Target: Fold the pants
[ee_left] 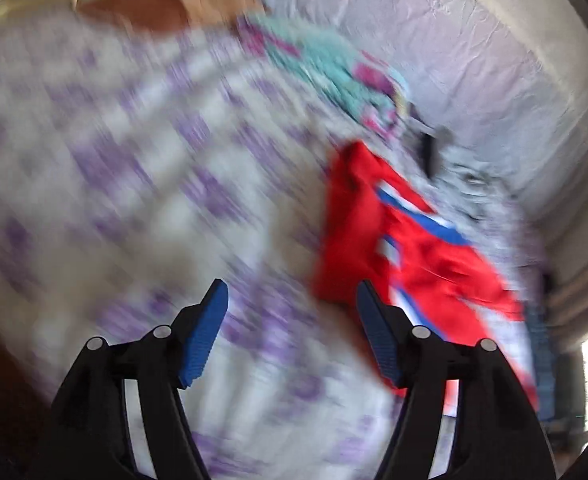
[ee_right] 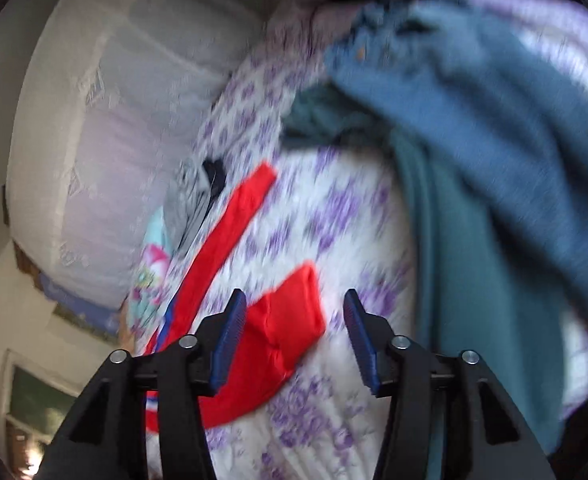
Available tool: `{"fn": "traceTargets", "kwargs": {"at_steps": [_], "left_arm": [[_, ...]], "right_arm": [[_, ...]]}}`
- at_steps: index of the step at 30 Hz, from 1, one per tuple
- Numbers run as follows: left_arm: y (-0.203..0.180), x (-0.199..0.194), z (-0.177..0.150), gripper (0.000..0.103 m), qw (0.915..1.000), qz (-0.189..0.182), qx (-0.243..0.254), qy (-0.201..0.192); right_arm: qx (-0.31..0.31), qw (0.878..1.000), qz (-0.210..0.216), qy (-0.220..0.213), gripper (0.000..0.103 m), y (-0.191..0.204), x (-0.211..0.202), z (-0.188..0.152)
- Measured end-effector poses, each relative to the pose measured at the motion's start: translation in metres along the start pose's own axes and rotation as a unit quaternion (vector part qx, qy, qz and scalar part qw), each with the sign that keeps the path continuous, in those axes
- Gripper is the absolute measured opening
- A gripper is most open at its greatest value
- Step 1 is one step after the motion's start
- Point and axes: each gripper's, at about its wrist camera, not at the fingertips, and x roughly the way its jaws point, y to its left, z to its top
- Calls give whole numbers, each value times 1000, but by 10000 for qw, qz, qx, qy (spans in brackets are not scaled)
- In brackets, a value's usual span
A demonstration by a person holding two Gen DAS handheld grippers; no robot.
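Observation:
Red pants [ee_left: 418,248] with blue and white side stripes lie on a white bedspread with purple flowers [ee_left: 134,184]. In the left wrist view they lie to the right, just beyond the right fingertip. My left gripper [ee_left: 292,296] is open and empty above the bedspread. In the right wrist view the red pants [ee_right: 282,320] lie with two legs spread apart, one leg end between the fingers. My right gripper [ee_right: 294,306] is open and empty above that leg. Both views are blurred by motion.
A teal and pink garment [ee_left: 334,68] and a grey garment [ee_left: 466,172] lie beyond the pants. A pale pillow [ee_right: 106,120] lies along the bed edge. Blue jeans [ee_right: 494,92] and a teal cloth [ee_right: 454,260] are piled at the right.

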Motion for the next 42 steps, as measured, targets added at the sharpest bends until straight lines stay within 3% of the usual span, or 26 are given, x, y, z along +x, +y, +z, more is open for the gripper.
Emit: {"fn": "traceTargets", "kwargs": {"at_steps": [1,3,5,11,17,25,28,31,33,36,39,42], "left_arm": [[-4,-2,7,64,9998,128,150,-72],[-16,6,26,64,9993,-67,364,-64],[-27,20,46,65,9987,-178,484,-54],[-50,89,109,65,9979,-453,427,189],[-75,150,135,65,9945,-25,963,415],[-59,193,133,64,9845,-1194,898,919],[-55,200,130,39,9807,-1463,758,1053],[-65,192,124,30,9833,-1224,1079,809],[-70,187,122,24,9833,-1137,1256,671],[-72,181,121,20,9827,-1129,1356,559],[-68,183,123,19,9830,-1201,1257,592],[-65,185,124,19,9828,-1261,1196,623]], "right_arm": [[-217,9997,0,-59,59,11,2,2],[-467,9985,279,19,59,31,13,3],[-778,9943,648,332,59,59,37,-4],[-1758,9732,889,1187,59,147,111,-41],[-2169,9564,989,1690,59,199,159,-62],[-2673,9361,1279,1896,72,244,197,-59],[-2692,9337,1462,1851,87,254,214,-55],[-2994,9273,1443,1723,96,266,230,-50],[-3481,9160,1112,1654,98,280,242,-45],[-4515,8797,285,1465,98,303,267,-36],[-5335,8366,193,1231,97,321,285,-31],[-5798,7969,477,1627,77,335,310,-33]]}}
